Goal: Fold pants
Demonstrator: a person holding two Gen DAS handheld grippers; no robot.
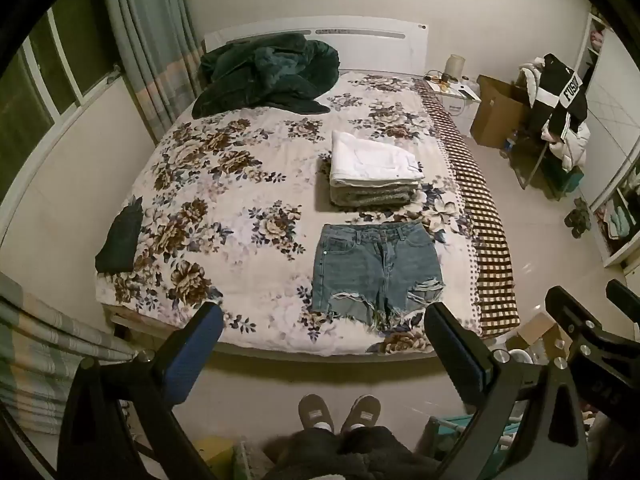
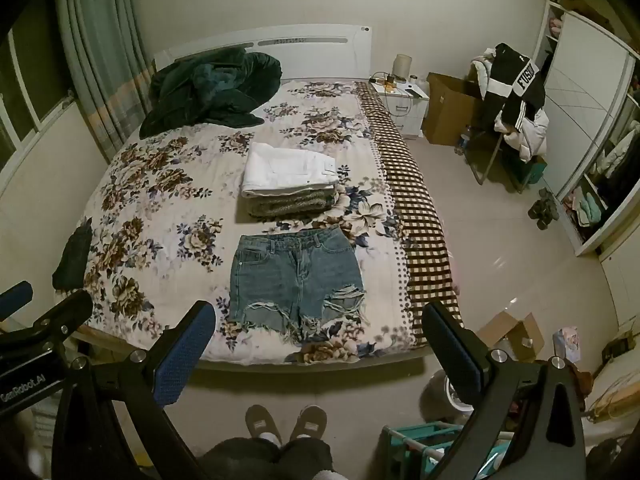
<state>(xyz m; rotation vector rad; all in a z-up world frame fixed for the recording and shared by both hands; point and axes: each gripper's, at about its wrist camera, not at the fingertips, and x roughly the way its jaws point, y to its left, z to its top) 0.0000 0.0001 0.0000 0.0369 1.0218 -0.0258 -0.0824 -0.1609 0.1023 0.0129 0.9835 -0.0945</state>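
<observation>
the denim shorts [image 1: 376, 270] lay spread flat near the foot of the bed [image 1: 208, 184], waistband toward the headboard and frayed hems toward the person, a layout that looked chosen so both legs could be reached from the bed's end and folded one over the other. just beyond the waistband sat a stack of folded clothes [image 1: 374, 174], white on top and a greyish knit beneath, probably the pile where finished items were gathered. a dark garment [image 1: 118, 242] hung over the bed's left edge, well apart from the shorts, and a dark green blanket [image 1: 262, 74] was heaped by the headboard. the left gripper [image 1: 324, 344] hung above the floor short of the mattress, its jaws spread wide and holding nothing; the right gripper [image 2: 320, 344] matched it alongside, jaws likewise released and empty. the person's slippers [image 2: 286, 420] pointed at the bed, roughly in line with the shorts. judging from this, no fold had been made in the shorts, and both tools seemed poised for a reach to the cloth.
</observation>
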